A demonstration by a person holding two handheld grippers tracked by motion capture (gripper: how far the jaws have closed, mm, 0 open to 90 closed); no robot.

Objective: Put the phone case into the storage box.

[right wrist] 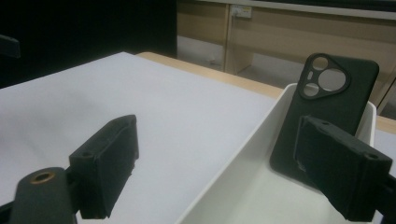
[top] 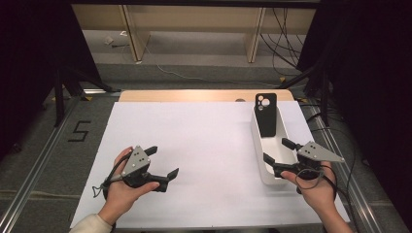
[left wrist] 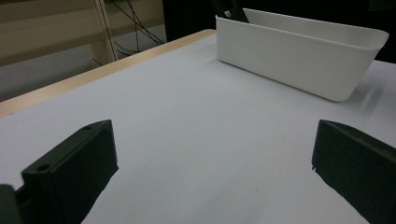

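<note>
The right gripper (top: 277,154) hangs at the near end of the white bin (top: 259,145), its jaws spread wide with nothing between them; in the right gripper view one jaw stands over the white sheet outside the bin's long wall and the other over the inside, so they straddle that wall without pressing on it. Beyond them the black phone case (top: 266,114) stands nearly upright at the bin's far end, leaning against the end wall with its camera cut-outs at the top and its upper part rising above the rim. The left gripper (top: 164,162) rests well apart on the white-covered table (top: 194,131), held low in the person's left hand (top: 121,187), its jaws also wide open and empty, pointing across the sheet toward the bin. Judged from this, the step in hand is the right gripper's approach to the case, with no grasp yet made. The next move seems to call for carrying the open jaws along the bin to the case's free upper edge, turning them to bracket its thin flat body, then closing and lifting it clear of the rim.
</note>
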